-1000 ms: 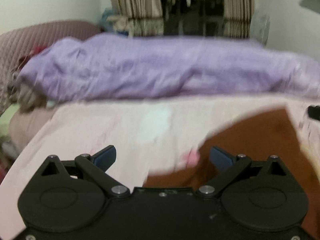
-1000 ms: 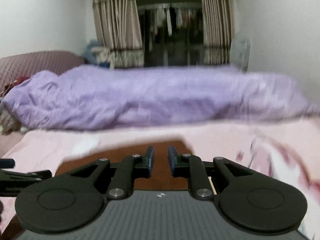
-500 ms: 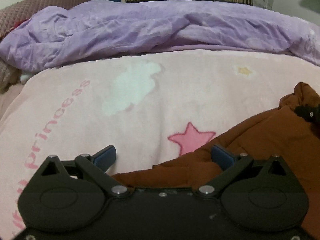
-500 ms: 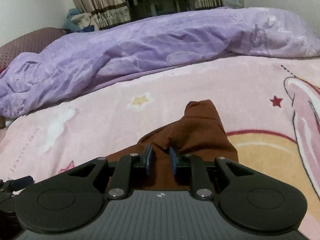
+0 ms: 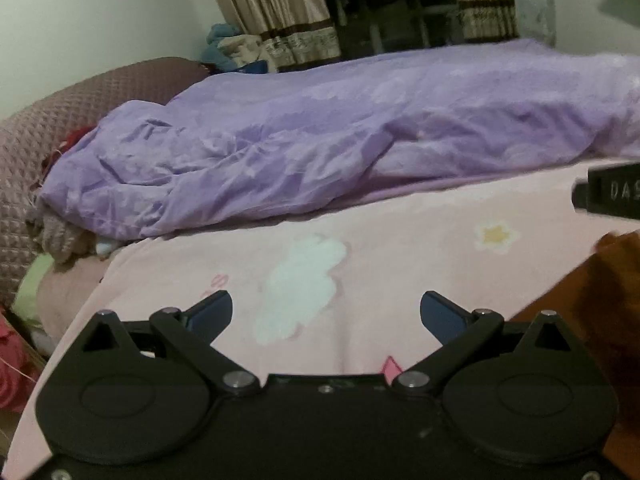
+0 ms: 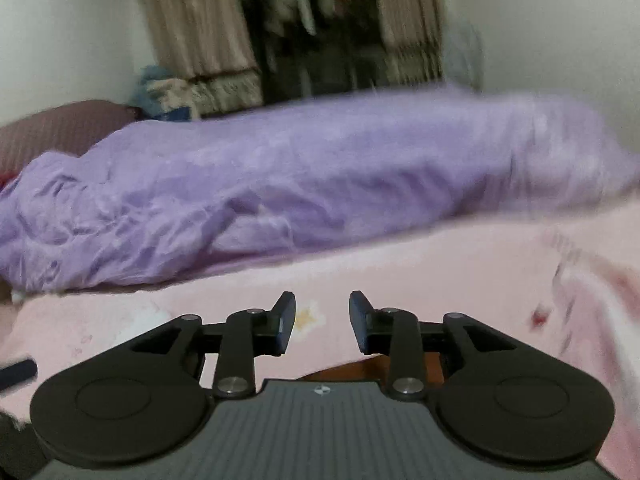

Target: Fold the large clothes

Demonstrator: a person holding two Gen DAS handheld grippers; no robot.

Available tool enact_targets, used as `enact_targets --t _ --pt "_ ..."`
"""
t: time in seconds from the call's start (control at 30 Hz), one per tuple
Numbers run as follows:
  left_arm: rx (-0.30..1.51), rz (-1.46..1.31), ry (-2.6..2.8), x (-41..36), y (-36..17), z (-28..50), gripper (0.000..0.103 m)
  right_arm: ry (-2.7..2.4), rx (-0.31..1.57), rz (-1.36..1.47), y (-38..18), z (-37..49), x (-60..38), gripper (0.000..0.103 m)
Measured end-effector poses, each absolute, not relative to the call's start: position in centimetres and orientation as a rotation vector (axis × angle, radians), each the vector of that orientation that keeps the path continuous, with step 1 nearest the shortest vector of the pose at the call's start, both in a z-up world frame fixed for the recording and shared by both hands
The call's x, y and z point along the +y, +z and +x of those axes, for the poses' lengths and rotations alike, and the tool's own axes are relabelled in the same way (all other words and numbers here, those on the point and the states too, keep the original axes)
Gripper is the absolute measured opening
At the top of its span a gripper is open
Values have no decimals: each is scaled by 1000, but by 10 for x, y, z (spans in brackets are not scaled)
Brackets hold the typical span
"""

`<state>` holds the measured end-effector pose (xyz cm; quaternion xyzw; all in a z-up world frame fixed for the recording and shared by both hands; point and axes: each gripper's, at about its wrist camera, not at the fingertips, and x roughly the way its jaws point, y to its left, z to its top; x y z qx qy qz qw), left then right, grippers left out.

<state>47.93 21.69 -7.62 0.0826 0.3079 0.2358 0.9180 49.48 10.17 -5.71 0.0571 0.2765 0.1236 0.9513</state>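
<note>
Left wrist view first: the left claw (image 5: 326,314) stands wide with nothing between its blue pads, only the pink blanket (image 5: 400,248) on the bed ahead of it. The brown garment (image 5: 592,296) lies off to the claw's right, bunched at the frame's edge and partly under the claw body, and the tip of the other tool (image 5: 608,198) pokes in above it. From this spot the risk, as I judge it, is that the next grab lands on the blanket's plush instead of the brown cloth, since both sit flush together and the garment's edge is out of the claw's line. Right wrist view next: the right claw (image 6: 322,322) is partly open, its jaws having just been opening, with nothing between them; a sliver of the garment (image 6: 344,370) shows just below and behind the pads. This picture is smeared, so the fold's lie cannot be read. Cloth let go loosely could slump or spring back, and the purple quilt (image 6: 300,184) heaped beyond leaves less flat room to spread a large piece.
</note>
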Motion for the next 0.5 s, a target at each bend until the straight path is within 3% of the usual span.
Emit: enact_targets --t 0.03,0.07,0.13,0.4,0.5 --pt "672 177 480 217 -93 489 103 238 620 111 -76 507 106 37" --pt "716 178 466 218 -111 498 103 231 684 91 -99 517 111 29" --pt "770 176 460 223 -146 512 103 248 795 105 -132 535 113 27" --pt "770 31 420 242 -142 514 103 245 788 143 -129 534 113 26" --pt "775 17 395 244 -121 503 103 279 774 154 -105 523 102 26"
